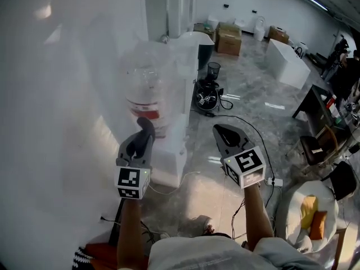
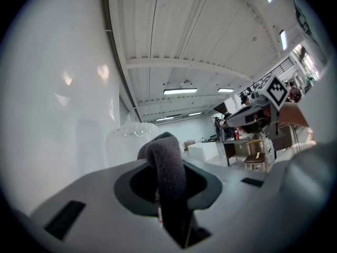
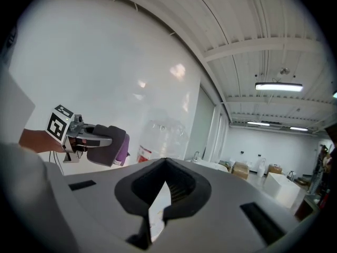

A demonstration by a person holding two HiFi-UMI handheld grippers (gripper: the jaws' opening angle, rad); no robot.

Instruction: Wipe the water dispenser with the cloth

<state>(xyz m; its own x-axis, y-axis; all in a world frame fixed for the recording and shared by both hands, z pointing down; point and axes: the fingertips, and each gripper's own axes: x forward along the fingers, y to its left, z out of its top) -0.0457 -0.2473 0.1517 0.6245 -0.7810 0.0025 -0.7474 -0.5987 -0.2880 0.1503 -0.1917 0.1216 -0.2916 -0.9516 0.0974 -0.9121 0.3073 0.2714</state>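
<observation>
The water dispenser [image 1: 171, 151] is a white cabinet standing on the floor [image 1: 247, 94] against a white wall [image 1: 62, 94], with a clear water bottle [image 1: 147, 89] upended on top; the bottle carries a red and white label. A dark grey cloth [image 1: 145, 130] is raised in front of the lower part of that bottle. In the right gripper view a narrow gap shows between cloth and bottle, so the two are near but apart.

The left hand-held gripper [image 1: 142, 138] has its jaws pinched on the cloth, which folds up over the jaw tips in a thick loop. The right hand-held gripper [image 1: 225, 133] hangs to the right of the dispenser, clear of it, its jaws pressed together with nothing between them.

Farther back on the floor are a black appliance [image 1: 207, 93], a trailing cable [image 1: 254, 129] and cardboard boxes [image 1: 229, 39].
</observation>
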